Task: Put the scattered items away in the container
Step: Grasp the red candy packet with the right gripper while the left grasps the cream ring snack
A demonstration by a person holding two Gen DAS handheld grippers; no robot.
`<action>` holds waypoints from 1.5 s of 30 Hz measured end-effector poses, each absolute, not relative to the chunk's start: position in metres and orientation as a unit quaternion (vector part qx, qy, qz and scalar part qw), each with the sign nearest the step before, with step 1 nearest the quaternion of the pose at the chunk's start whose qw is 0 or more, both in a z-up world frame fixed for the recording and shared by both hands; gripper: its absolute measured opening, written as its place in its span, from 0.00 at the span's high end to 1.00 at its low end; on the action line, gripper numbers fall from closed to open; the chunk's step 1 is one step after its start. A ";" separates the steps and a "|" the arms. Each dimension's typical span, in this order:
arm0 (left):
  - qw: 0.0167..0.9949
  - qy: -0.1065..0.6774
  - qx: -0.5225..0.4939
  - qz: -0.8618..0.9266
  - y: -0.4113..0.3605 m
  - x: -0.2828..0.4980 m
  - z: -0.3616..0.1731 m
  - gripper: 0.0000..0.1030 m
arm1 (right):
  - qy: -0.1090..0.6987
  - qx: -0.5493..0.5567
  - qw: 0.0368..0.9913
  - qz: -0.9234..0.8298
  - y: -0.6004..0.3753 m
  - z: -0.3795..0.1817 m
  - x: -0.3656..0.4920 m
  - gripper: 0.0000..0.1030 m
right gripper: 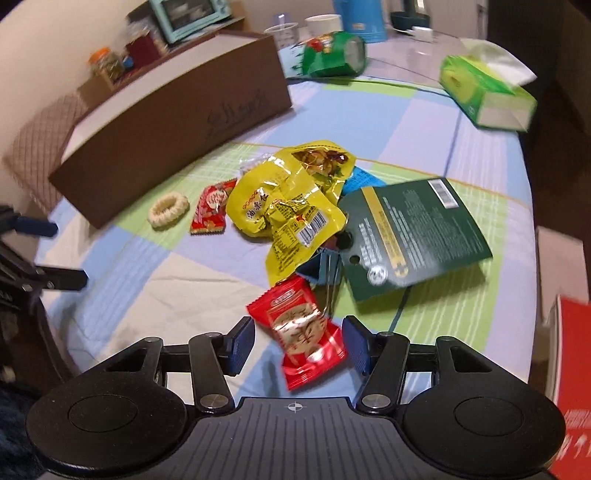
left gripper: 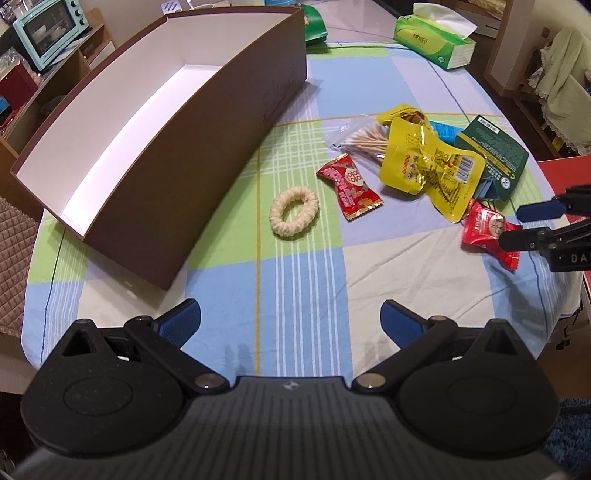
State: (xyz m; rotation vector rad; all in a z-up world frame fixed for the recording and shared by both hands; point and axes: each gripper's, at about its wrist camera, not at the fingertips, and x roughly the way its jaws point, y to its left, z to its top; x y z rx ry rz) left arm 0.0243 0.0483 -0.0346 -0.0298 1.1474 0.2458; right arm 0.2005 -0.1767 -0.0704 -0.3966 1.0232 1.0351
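Observation:
The brown box [left gripper: 207, 147] with a white inside stands empty at the left; its outer wall [right gripper: 177, 129] also shows in the right wrist view. On the checked cloth lie a cream hair tie [left gripper: 293, 212], a red snack packet [left gripper: 349, 186], a bag of cotton swabs [left gripper: 364, 138], a yellow snack pouch [left gripper: 424, 166] and a green card pack [left gripper: 491, 155]. A second red packet [right gripper: 306, 332] lies between the spread fingers of my right gripper [right gripper: 299, 343], which is open around it. My left gripper [left gripper: 291, 317] hovers open over bare cloth, short of the hair tie.
A green tissue pack [left gripper: 432, 40] and a green bag [right gripper: 332, 55] sit at the far side. A blue binder clip [right gripper: 317, 269] pokes out under the yellow pouch. A red box [right gripper: 572, 369] borders the right edge. Shelves with a mint oven [left gripper: 48, 29] stand behind the brown box.

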 end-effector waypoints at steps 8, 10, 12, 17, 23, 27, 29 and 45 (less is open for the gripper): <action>0.828 0.548 -0.012 0.120 0.046 0.035 -0.045 0.01 | 0.443 -0.246 0.703 0.499 -0.164 -0.092 0.196 0.45; 0.827 0.550 -0.012 0.121 0.047 0.038 -0.048 0.01 | 0.428 -0.270 0.701 0.502 -0.164 -0.093 0.191 0.59; 0.825 0.551 -0.012 0.123 0.048 0.042 -0.051 0.01 | 0.427 -0.290 0.693 0.504 -0.165 -0.091 0.187 0.59; 0.828 0.547 -0.001 0.120 0.047 0.053 -0.059 0.01 | 0.437 -0.300 0.682 0.503 -0.175 -0.084 0.186 0.59; 0.833 0.539 0.016 0.125 0.047 0.069 -0.071 0.01 | 0.420 -0.305 0.678 0.521 -0.168 -0.086 0.179 0.30; 0.841 0.521 0.036 0.144 0.050 0.078 -0.078 0.03 | 0.426 -0.309 0.678 0.513 -0.166 -0.093 0.178 0.53; 0.846 0.510 0.044 0.151 0.053 0.082 -0.080 0.08 | 0.430 -0.308 0.678 0.510 -0.169 -0.091 0.181 0.64; 0.865 0.491 -0.007 0.103 0.070 0.100 -0.094 0.75 | 0.442 -0.293 0.679 0.507 -0.174 -0.089 0.189 0.64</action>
